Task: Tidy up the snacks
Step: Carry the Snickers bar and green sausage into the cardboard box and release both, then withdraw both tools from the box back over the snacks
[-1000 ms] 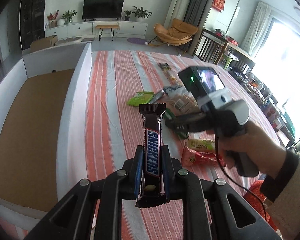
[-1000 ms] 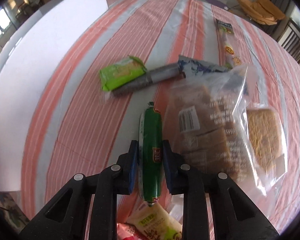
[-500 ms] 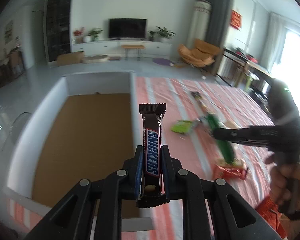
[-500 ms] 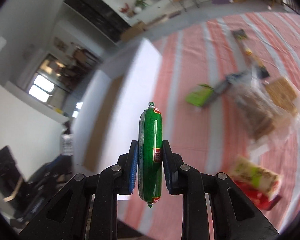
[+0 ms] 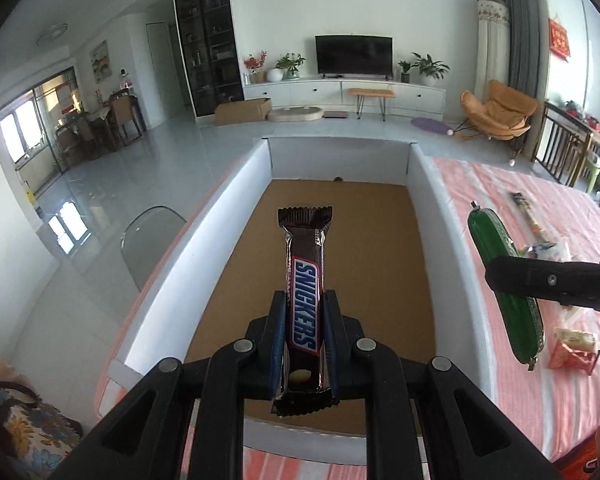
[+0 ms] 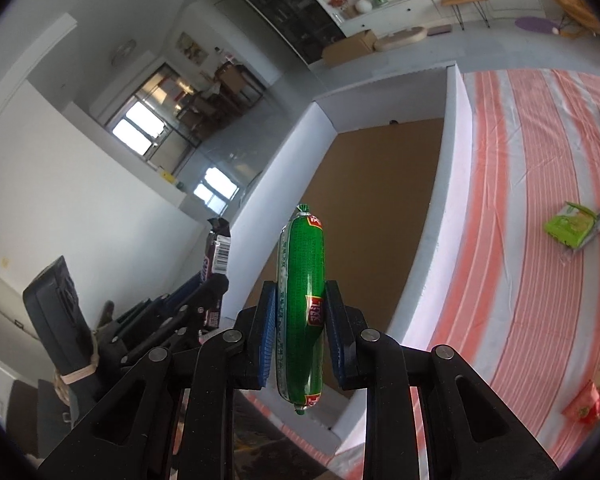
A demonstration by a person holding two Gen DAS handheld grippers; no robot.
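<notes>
Snickers bar (image 5: 304, 300) centre of the left wrist frame, long axis running up the frame, crimped far end pointing toward the box's back wall, over the brown floor of the white-walled box (image 5: 424, 184). Left claw (image 5: 303, 344) clamped on its lower half. Green sausage (image 6: 302, 304) upright at centre of the right wrist frame, over the box's near corner; right claw (image 6: 300, 340) jaws have just eased apart slightly, pads on its sides. Striped table (image 6: 540, 200) at right.

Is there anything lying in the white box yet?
No, the white box shows only bare brown floor; the Snickers bar sits clamped in the left gripper.
</notes>
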